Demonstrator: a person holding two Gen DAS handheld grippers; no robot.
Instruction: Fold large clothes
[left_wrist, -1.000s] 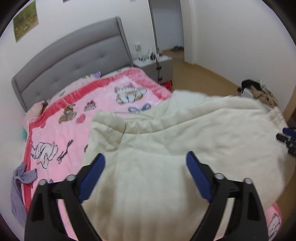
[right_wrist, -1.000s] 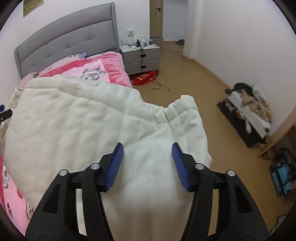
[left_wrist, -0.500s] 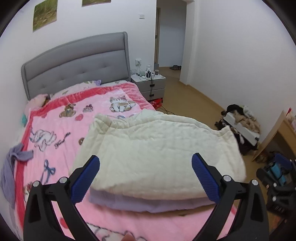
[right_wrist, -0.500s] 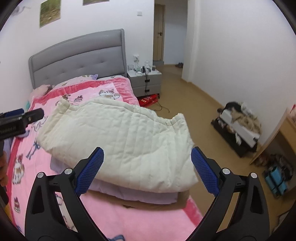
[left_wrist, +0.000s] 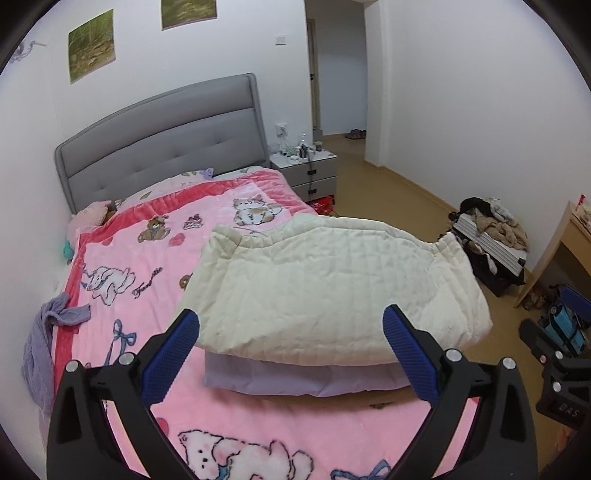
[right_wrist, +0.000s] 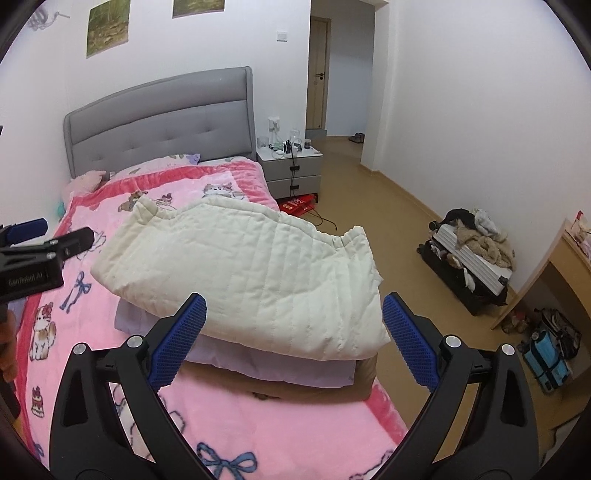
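A large cream quilted garment lies folded on the pink cartoon blanket, on top of a lilac layer; it also shows in the right wrist view. My left gripper is open and empty, held back from the fold's near edge. My right gripper is open and empty, also back from the fold. The left gripper shows from the side in the right wrist view.
A grey headboard and a nightstand stand at the far end. An open suitcase with clothes lies on the wood floor at right. A lilac cloth hangs off the bed's left edge. A blue bag sits by a desk.
Both grippers have opened wide and pulled back and up from the cream garment, which now lies folded on the bed.
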